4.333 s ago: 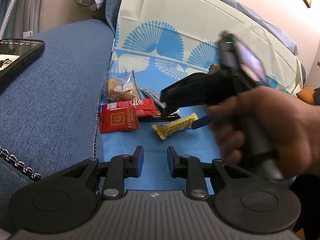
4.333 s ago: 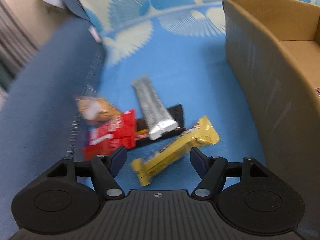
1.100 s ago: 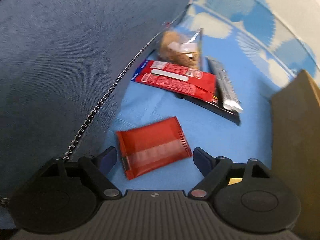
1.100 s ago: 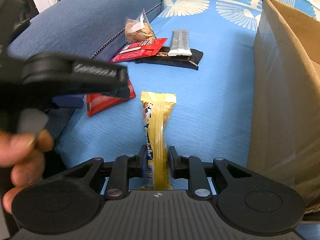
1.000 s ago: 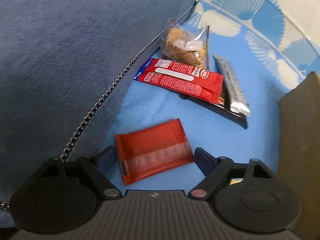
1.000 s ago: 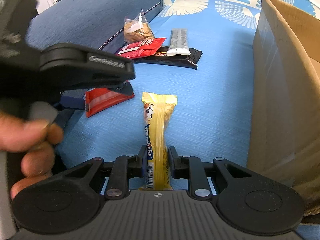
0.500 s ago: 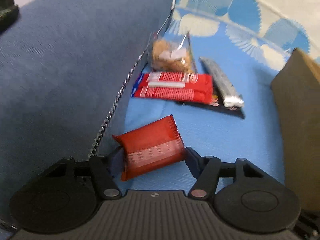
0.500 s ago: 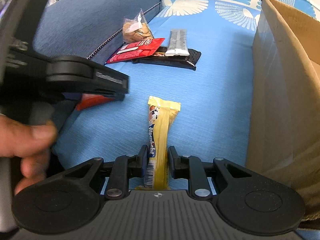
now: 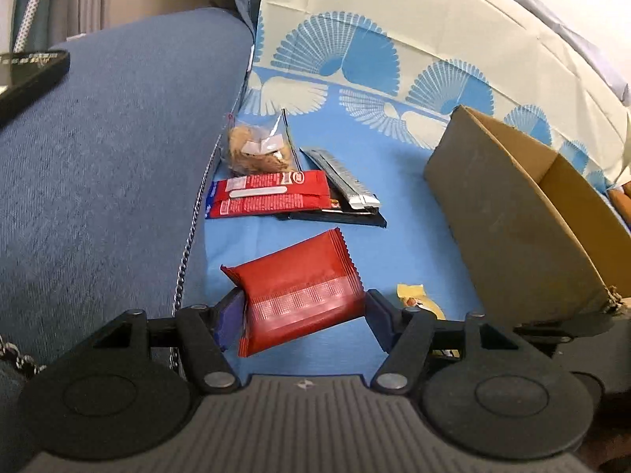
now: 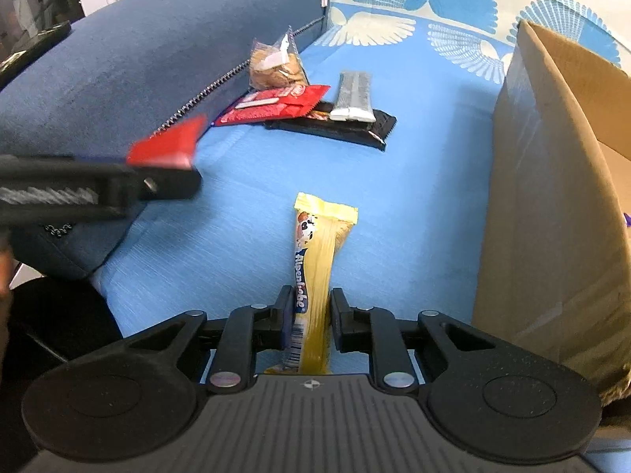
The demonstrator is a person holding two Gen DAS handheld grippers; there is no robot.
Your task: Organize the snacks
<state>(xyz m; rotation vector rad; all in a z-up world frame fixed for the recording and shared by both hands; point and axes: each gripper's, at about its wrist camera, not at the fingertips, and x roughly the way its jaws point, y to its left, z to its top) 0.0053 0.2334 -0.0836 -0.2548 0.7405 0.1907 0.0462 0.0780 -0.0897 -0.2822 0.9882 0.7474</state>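
Denim-like blue fabric covers the sofa arm (image 9: pixel 106 149) at the left, edged by a metal chain (image 9: pixel 189 244); a dark phone (image 9: pixel 27 75) on it is cut off by the frame edge. Just beside the arm, on the smooth blue sheet (image 9: pixel 398 181), a clear crinkled cookie bag (image 9: pixel 256 148), a flat red wrapper (image 9: pixel 272 197), a ribbed silver bar (image 9: pixel 339 177) and a black packet (image 9: pixel 339 216) are piled together, the black one mostly hidden beneath the others. A glossy red pouch (image 9: pixel 299 295) with serrated ends is clamped between the jaws of the left gripper (image 9: pixel 297 311) and held tilted, clear of the sheet; in the right wrist view this pouch is blurred. Further right, a long yellow bar (image 10: pixel 319 260) with a cow print is gripped at its near end by the closed right gripper (image 10: pixel 309 315), its far end pointing away; whether it touches the sheet cannot be told. An open brown cardboard box (image 10: pixel 552 197) with matte walls is set at the far right, its interior largely hidden.
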